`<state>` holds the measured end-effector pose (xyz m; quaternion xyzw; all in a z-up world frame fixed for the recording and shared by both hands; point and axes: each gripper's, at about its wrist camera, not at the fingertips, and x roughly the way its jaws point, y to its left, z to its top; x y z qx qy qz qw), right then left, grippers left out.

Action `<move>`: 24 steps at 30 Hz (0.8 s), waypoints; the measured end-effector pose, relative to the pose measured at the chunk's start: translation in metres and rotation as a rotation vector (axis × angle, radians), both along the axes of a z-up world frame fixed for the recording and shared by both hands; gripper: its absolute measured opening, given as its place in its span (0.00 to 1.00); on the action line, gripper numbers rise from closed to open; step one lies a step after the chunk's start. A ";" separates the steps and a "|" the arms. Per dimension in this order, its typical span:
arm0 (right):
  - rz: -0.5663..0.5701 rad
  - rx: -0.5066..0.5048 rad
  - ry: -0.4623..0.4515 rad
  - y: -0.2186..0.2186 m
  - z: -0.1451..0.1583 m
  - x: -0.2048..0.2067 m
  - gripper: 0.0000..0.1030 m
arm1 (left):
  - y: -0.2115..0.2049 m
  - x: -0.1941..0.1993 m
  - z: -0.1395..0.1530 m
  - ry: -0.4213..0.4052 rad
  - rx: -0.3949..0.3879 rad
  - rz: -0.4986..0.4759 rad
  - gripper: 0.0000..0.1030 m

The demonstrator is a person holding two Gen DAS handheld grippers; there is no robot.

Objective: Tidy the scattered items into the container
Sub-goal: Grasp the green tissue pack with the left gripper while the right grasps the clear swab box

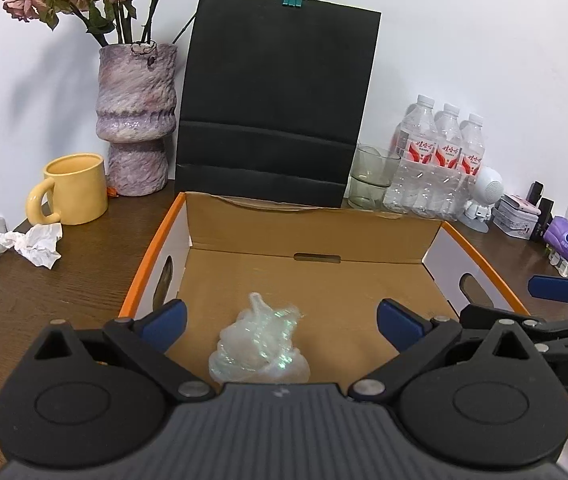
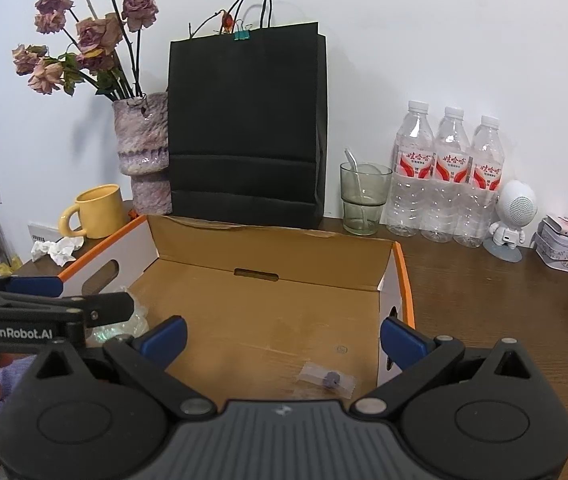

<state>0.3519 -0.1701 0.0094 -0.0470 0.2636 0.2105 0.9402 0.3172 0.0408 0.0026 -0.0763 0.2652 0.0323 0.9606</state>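
Left gripper (image 1: 282, 322) — jaws fully spread, holding nothing; crumpled iridescent plastic wrap (image 1: 260, 346) lies between and below them on the open cardboard box (image 1: 308, 236) floor. Right gripper (image 2: 282, 340) equally wide, empty — small clear packet (image 2: 328, 380) beneath it. Crumpled white tissue (image 1: 26, 244) remains on dark wooden table (image 1: 44, 300).

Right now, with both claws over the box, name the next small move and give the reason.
Probably swing the left claw out toward the crumpled tissue beside the yellow mug. Both claws stand open and empty, the plastic wad already lies in the cardboard box, and the tissue sits outside it.
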 end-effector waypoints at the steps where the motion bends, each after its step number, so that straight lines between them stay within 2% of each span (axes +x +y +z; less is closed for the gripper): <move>1: -0.001 0.001 0.000 0.000 0.000 0.000 1.00 | 0.000 -0.001 0.001 -0.001 0.001 -0.001 1.00; 5: -0.016 0.008 -0.018 -0.004 0.009 -0.008 1.00 | 0.001 -0.011 0.010 -0.019 -0.009 0.002 1.00; 9: -0.022 0.041 -0.076 -0.016 0.026 -0.041 1.00 | 0.013 -0.043 0.028 -0.077 -0.045 0.008 1.00; 13: -0.018 0.049 -0.118 -0.028 0.030 -0.087 1.00 | 0.025 -0.087 0.032 -0.097 0.012 0.039 1.00; 17: -0.026 0.042 -0.124 -0.036 0.015 -0.131 1.00 | 0.042 -0.133 0.020 -0.066 0.049 0.070 1.00; 24: -0.077 0.026 -0.014 -0.041 -0.027 -0.164 1.00 | 0.060 -0.176 -0.015 0.035 0.042 0.100 1.00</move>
